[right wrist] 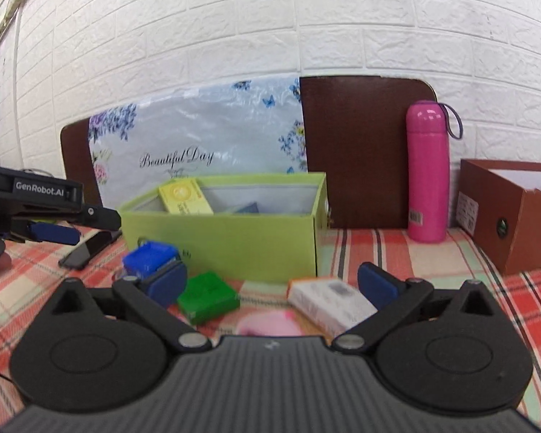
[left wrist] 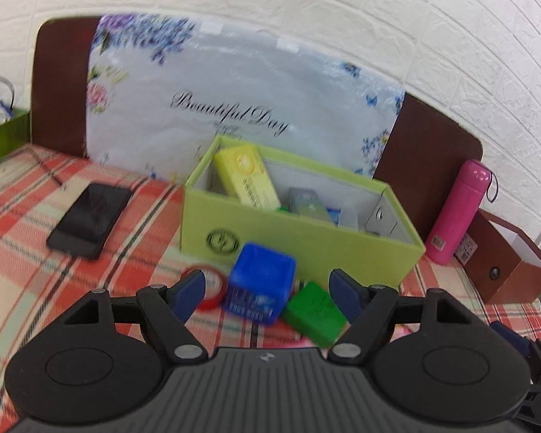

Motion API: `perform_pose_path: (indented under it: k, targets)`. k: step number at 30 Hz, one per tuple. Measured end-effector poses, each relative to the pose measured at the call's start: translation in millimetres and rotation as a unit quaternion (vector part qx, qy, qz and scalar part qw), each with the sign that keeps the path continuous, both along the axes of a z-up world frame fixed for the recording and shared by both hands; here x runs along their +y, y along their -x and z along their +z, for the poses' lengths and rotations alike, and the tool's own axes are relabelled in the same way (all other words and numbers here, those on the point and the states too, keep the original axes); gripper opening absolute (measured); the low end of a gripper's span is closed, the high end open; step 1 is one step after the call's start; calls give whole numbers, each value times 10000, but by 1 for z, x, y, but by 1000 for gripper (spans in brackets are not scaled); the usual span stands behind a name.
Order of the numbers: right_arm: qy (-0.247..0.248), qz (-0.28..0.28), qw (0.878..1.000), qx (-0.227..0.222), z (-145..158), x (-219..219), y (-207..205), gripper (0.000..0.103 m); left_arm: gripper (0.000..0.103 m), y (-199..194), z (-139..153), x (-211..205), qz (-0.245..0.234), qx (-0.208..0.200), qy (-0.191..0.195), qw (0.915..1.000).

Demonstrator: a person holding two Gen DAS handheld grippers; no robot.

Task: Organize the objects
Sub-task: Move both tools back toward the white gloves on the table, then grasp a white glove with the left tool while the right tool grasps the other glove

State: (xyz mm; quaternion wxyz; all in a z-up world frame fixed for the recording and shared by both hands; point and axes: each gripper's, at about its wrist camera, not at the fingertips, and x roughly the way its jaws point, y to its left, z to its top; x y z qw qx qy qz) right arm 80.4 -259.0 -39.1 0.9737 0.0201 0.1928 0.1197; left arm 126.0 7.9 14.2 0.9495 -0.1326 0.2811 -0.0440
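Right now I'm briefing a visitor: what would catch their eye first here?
Probably the lime-green box in the middle of the plaid cloth, with a yellow packet poking out. Then the pink flask standing upright to its right, and the blue tub and green block lying loose before the box.

An open box holding cartons sits on the bed before a propped pillow, with a phone to its left, a flask to its right, and small boxes in front.
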Motion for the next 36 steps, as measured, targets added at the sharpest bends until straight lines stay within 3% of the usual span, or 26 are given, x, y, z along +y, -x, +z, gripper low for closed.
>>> perform_pose_path:
  k: [12,18,25,27,29,30,36]
  targets:
    - [42,-114,9986,513,-37,3,40,103,79,50,-45,5,-236,491,67,9985]
    - [203,7,9988,434,-34,12,40,94,79,65,-52,0,-914,392,80,9950]
    - [363,407,9979,342,-24,27,16,70,79,70,-50,-6,-1262,259,110,9916]
    - [367,552,9969,419,-27,32,9,54,79,68,-51,-8,-1349,292,146,9903]
    - [318,634,9960,538,-32,34,5,20,79,65,-52,-9,-1419,355,246,9889]
    - [292,607,9963,530,-31,33,7,12,79,63,-52,-10,-1426,364,277,9887]
    - [-27,221,9997,93,-7,3,30,8,79,50,-50,-30,-1682,246,85,9854]
